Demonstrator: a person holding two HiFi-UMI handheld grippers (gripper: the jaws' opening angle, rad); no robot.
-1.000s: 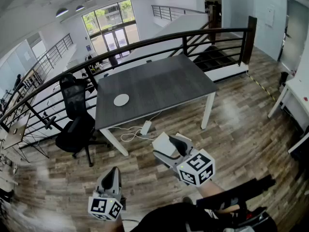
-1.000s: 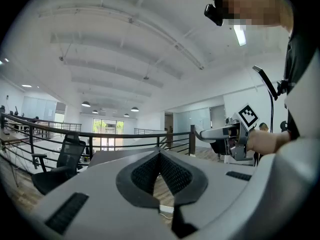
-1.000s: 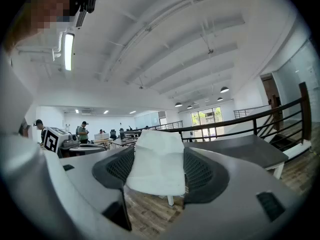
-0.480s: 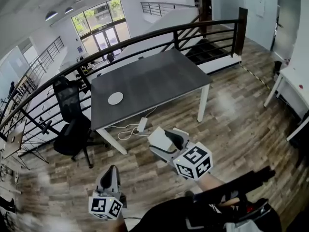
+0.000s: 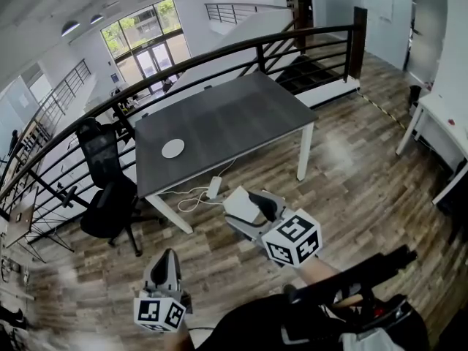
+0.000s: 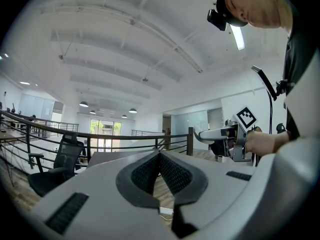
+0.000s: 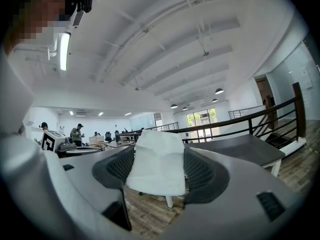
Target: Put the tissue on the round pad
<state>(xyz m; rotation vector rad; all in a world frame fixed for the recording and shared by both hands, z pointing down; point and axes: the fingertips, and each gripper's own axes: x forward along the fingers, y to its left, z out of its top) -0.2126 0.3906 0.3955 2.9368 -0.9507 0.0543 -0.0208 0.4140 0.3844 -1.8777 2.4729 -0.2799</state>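
White table point(image 5: 443, 117), partly beyond right edge

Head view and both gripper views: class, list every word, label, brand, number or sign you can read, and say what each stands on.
No readable words, numbers or brands in any view.
Left white marker cube on the left tool, right white marker cube on the right tool: black square patterns only, no letters.
Folded white tissue in the right tool: blank.
Round white pad on the dark grey table: no print visible.
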